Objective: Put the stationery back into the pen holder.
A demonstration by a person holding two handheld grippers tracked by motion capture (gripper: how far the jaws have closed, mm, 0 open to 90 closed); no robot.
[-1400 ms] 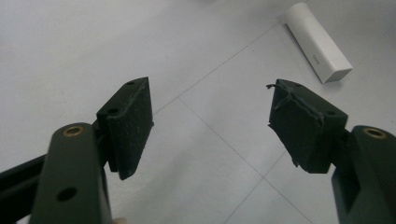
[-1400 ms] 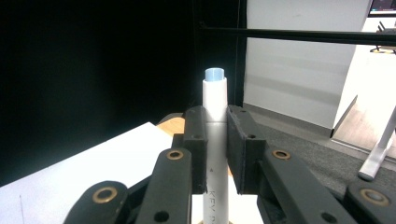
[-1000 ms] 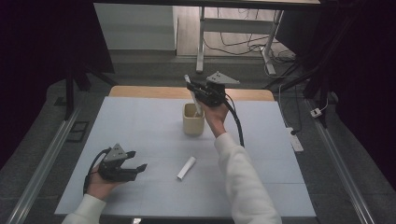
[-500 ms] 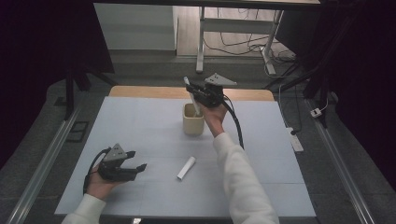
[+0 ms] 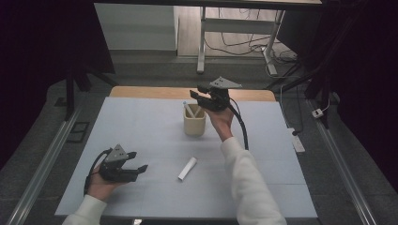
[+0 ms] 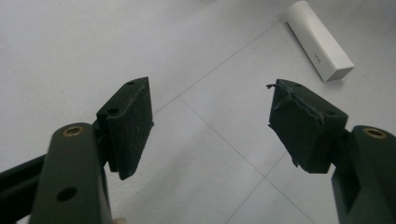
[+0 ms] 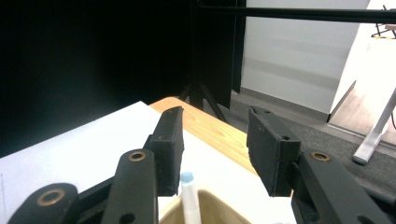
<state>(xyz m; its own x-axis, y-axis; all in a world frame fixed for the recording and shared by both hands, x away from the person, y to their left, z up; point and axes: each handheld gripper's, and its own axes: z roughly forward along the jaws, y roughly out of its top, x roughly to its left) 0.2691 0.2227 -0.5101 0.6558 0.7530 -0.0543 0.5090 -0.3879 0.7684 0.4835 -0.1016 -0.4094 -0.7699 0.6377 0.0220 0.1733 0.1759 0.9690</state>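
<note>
A beige cup [image 5: 194, 124] stands upright on the far middle of the pale mat, with a white tube [image 5: 189, 110] leaning inside it, its bluish tip [image 7: 187, 177] poking above the rim. A second white tube [image 5: 187, 168] lies flat on the mat nearer the person, well apart from the cup.

High view overhead, gripper views close; shared table [image 5: 141, 126]
</note>
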